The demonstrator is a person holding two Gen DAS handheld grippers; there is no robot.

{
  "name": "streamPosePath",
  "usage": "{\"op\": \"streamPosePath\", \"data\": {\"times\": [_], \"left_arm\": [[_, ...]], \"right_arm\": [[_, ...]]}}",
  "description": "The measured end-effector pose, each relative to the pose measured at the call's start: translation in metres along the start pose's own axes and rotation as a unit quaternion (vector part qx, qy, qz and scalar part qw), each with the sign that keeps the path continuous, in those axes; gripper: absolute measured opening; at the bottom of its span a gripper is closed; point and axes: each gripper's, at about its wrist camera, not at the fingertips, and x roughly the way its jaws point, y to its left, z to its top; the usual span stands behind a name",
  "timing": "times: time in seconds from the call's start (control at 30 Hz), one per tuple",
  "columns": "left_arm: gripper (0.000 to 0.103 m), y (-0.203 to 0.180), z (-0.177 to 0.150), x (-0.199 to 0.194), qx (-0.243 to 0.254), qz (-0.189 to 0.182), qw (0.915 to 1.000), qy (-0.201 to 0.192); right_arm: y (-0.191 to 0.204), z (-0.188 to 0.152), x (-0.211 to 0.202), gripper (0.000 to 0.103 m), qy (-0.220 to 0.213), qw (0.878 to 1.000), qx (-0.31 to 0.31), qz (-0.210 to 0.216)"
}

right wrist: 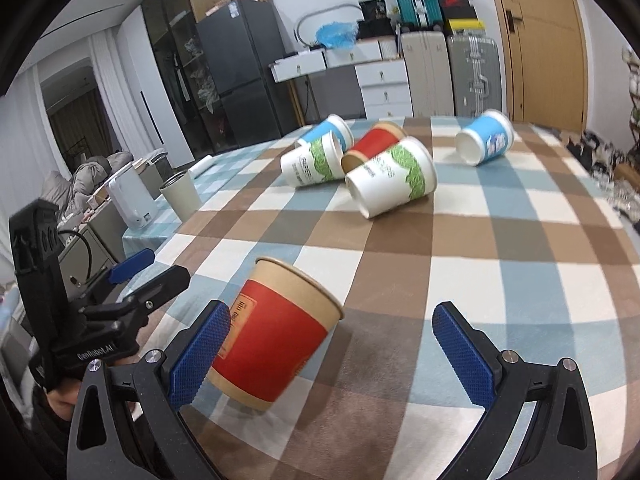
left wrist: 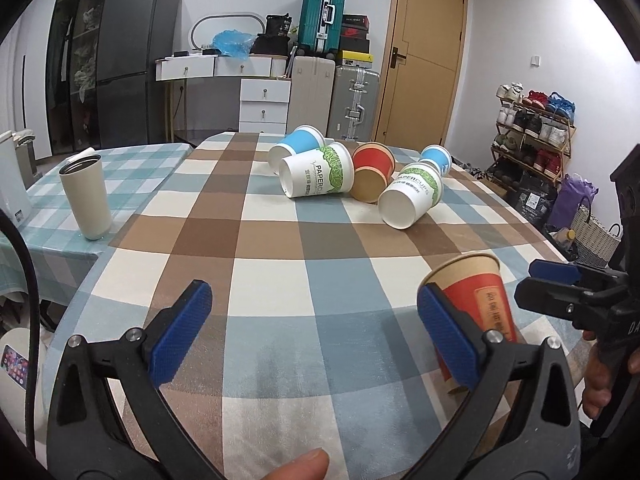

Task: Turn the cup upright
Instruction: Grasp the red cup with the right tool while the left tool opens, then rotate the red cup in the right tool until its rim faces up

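A red and brown paper cup (right wrist: 276,330) stands mouth up, slightly tilted, on the checked tablecloth near the front edge; it also shows in the left wrist view (left wrist: 478,300). My right gripper (right wrist: 334,354) is open, its left pad beside the cup and its right pad well apart from it. My left gripper (left wrist: 316,330) is open and empty, its right pad in front of the cup. Several paper cups lie on their sides farther back: two white and green (left wrist: 318,176) (left wrist: 412,194), two blue (left wrist: 296,146) (left wrist: 438,158) and one red (left wrist: 372,172).
A beige tumbler (left wrist: 86,196) stands on the adjoining teal checked table at the left, next to a white kettle (right wrist: 132,200). Drawers, suitcases, a fridge and a door stand beyond the table. A shoe rack (left wrist: 536,128) is at the right.
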Motion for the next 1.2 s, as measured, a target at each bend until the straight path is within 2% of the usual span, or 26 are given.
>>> {"op": "streamPosePath", "data": {"times": [0.33,0.6,0.67,0.77,0.9,1.0,1.03,1.2], "left_arm": [[0.102,0.002,-0.009,0.015,0.010,0.006,0.9999,0.008],[0.102,0.001,-0.010,0.016,0.011,0.005,0.9999,0.009],[0.102,0.001,-0.010,0.017,0.012,0.005,0.9999,0.008],[0.102,0.000,-0.011,0.018,0.017,0.005,0.9998,0.007],[0.102,-0.003,-0.013,0.019,0.024,0.006,0.9997,0.006],[0.102,-0.005,-0.013,0.019,0.027,0.007,0.9996,0.005],[0.102,-0.005,-0.013,0.019,0.028,0.007,0.9996,0.005],[0.102,-0.006,-0.013,0.018,0.027,0.008,0.9996,0.004]], "right_arm": [[-0.005,0.004,0.021,0.102,0.069,0.996,0.049,0.038],[-0.006,0.011,0.037,0.102,0.110,0.990,0.076,0.052],[-0.007,0.012,0.041,0.100,0.123,0.987,0.084,0.061],[-0.010,0.013,0.045,0.091,0.144,0.981,0.101,0.078],[-0.015,0.014,0.050,0.088,0.157,0.976,0.119,0.092],[-0.016,0.015,0.052,0.081,0.166,0.972,0.126,0.107],[-0.016,0.015,0.053,0.075,0.168,0.971,0.128,0.110],[-0.014,0.015,0.049,0.072,0.160,0.974,0.119,0.112]]}}
